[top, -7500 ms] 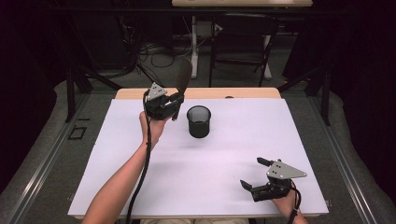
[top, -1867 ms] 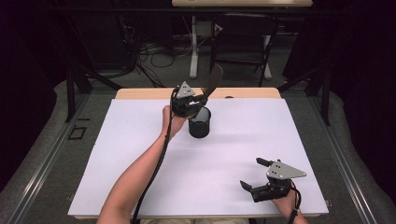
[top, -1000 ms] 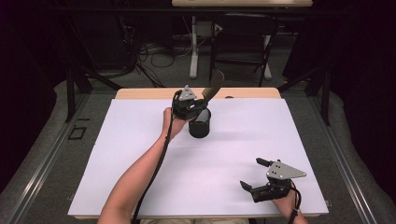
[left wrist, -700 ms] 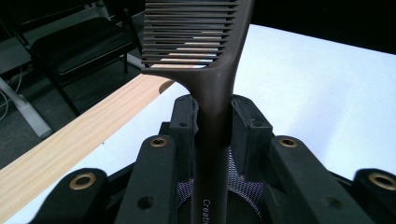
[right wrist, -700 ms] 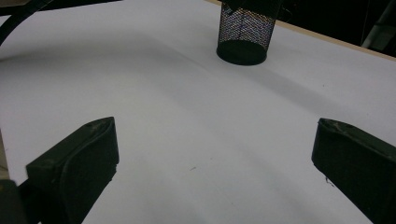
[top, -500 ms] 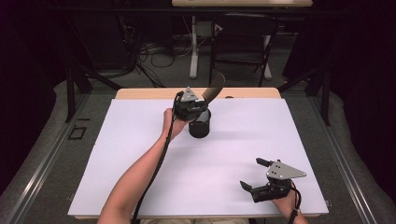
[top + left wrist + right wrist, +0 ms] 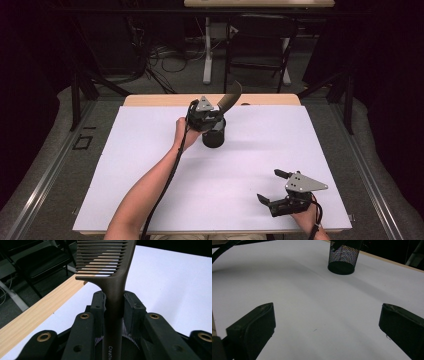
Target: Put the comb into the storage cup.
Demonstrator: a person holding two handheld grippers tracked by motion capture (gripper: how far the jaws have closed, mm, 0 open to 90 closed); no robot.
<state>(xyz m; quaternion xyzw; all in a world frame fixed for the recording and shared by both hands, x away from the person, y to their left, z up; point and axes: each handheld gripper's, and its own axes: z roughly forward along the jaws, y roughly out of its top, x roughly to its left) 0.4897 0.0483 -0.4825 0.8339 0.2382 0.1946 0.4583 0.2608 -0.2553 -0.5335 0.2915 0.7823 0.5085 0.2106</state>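
Note:
My left gripper (image 7: 214, 116) hovers right over the black mesh cup (image 7: 214, 135) at the back middle of the table, shut on a dark brown comb (image 7: 229, 101). In the left gripper view the pads (image 7: 98, 305) clamp the comb's handle (image 7: 113, 302); its teeth (image 7: 102, 260) point up and away, and the handle's lower end reaches down into the mesh cup's mouth (image 7: 126, 336). My right gripper (image 7: 274, 189) rests near the front right of the white table, open and holding nothing. From the right gripper view the cup (image 7: 343, 257) stands far off, between the spread fingers (image 7: 253, 326).
A white sheet (image 7: 150, 165) covers the table, with a strip of bare wood (image 7: 150, 100) along the far edge. Behind it stand chairs, desk legs (image 7: 206, 50) and cables on a dark floor. A black cable (image 7: 165, 175) trails along my left forearm.
Over the last second the left gripper with the comb has crept slightly right, onto the cup. The right gripper has kept still.

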